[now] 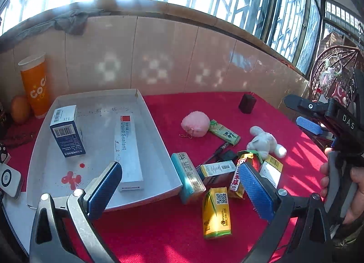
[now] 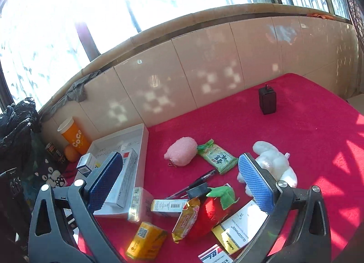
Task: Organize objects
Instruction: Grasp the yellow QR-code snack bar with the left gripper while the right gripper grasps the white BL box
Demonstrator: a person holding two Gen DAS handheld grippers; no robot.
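- White tray (image 1: 157, 124) at nine o'clock holds a blue box (image 1: 67, 131) and a Liquid Sealant box (image 1: 127, 149).
- Left gripper (image 1: 182, 185) hovers, jaws released, empty.
- Yellow drink carton (image 1: 216, 213) lies at six o'clock.
- Right gripper (image 2: 182, 183), jaws spread wide, grasps nothing.

Two boxes (image 1: 68, 131) in tray (image 1: 157, 131); clutter (image 1: 218, 172) right.

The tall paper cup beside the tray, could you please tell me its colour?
Orange with a white rim and white lettering; the cup shows best in the left wrist view.
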